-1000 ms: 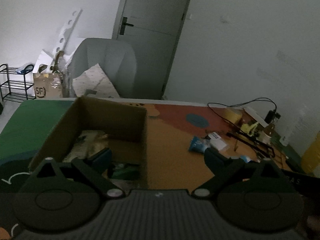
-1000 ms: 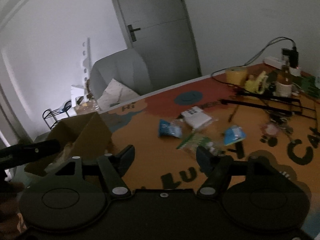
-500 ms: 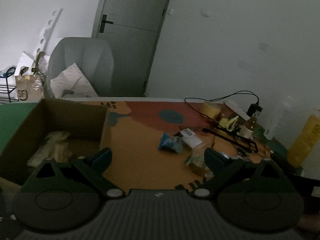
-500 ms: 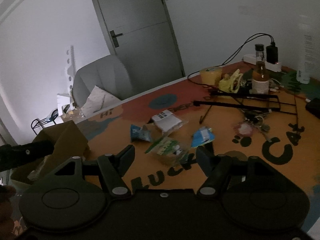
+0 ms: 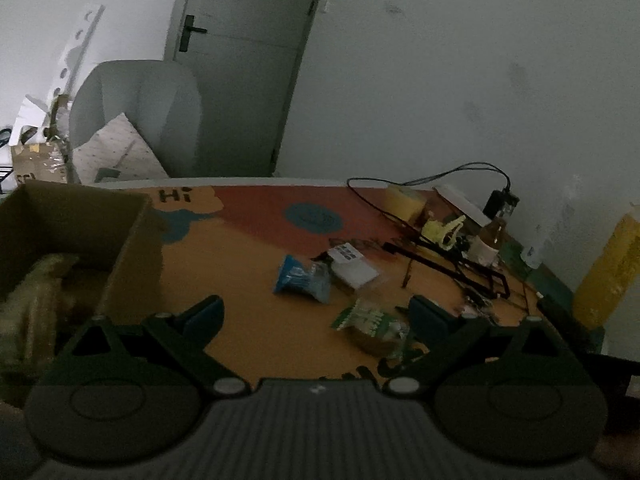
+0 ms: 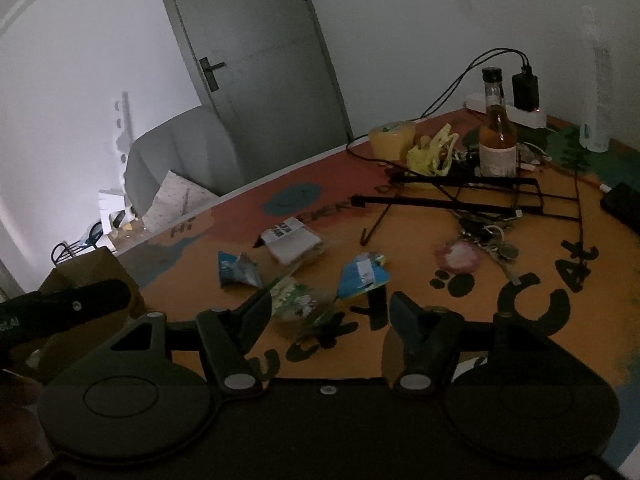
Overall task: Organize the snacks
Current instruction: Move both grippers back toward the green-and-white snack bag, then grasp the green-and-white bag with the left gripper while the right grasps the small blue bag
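A dim room with pale walls and a grey door (image 5: 244, 76) held a rounded grey armchair (image 5: 136, 116) behind the table (image 5: 248, 280), whose flat orange and red mat carried printed letters and paw marks; at its left end stood an open brown cardboard box (image 5: 120, 248) with crinkly packets inside; a black wire rack (image 6: 460, 196) and a glass bottle (image 6: 496, 136) lay toward the far right; the loose snacks sat mid-table, namely a white flat box (image 5: 352, 266), a blue crumpled packet (image 5: 300, 278), a green-and-white packet (image 6: 296, 300) and a second blue packet (image 6: 362, 276); the left gripper (image 5: 316, 312) hung with fingers spread, holding nothing; the right gripper (image 6: 330, 310) likewise stood spread wide, just above the green-and-white packet.
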Demonstrator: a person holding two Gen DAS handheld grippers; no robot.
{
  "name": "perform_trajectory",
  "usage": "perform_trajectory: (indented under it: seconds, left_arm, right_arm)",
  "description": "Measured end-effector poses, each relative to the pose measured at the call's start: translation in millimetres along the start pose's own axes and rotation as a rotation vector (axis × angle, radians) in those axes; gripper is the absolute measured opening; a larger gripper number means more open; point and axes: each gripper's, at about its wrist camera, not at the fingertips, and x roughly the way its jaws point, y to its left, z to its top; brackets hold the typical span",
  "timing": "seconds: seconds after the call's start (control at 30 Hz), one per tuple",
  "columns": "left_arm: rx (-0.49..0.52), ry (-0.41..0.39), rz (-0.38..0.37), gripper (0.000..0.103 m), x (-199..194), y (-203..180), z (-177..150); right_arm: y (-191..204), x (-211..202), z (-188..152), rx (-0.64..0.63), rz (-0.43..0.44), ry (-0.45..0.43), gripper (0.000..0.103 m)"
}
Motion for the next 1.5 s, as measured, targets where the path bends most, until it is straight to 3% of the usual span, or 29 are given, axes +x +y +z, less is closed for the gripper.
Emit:
perform_trajectory:
  seconds: [0.57,0.73,1.23,1.3,1.43,1.5]
  left_arm:
    - [0.027,0.059,0.01,0.097,67.2,-25.2,-3.7]
    - [0.057,0.093,0.001,0.097,86.2,-33.8,-8.2]
    - [0.124,0.175,-0.02,0.097,128.7,-49.8,-22.5]
    - [0.127,0.164,0.007,0.095,132.9,-50.0,-24.1]
    - [0.13,0.166,-0.022,0.086,138.8,-51.1,-26.7]
    - [0.149,0.156,-0.027,0.071,138.5,-53.1,-27.8]
  right_arm:
    - [-29.4,32.9,7.0,0.044,0.005,0.026,0.058]
    - [-37.7,41.0,9.7,0.059,0.001,0.034,0.05]
    - [-52.7,58.2,12.9,0.088,0.019,0.055,0.05]
    - [-52.9,60.5,13.9,0.089,0.021,0.056,0.05]
    - [-50.9,66.5,16.4,0.08,0.026,0.058,0.05]
    - [-48.8,70.2,17.3,0.075,0.031,0.063,0.05]
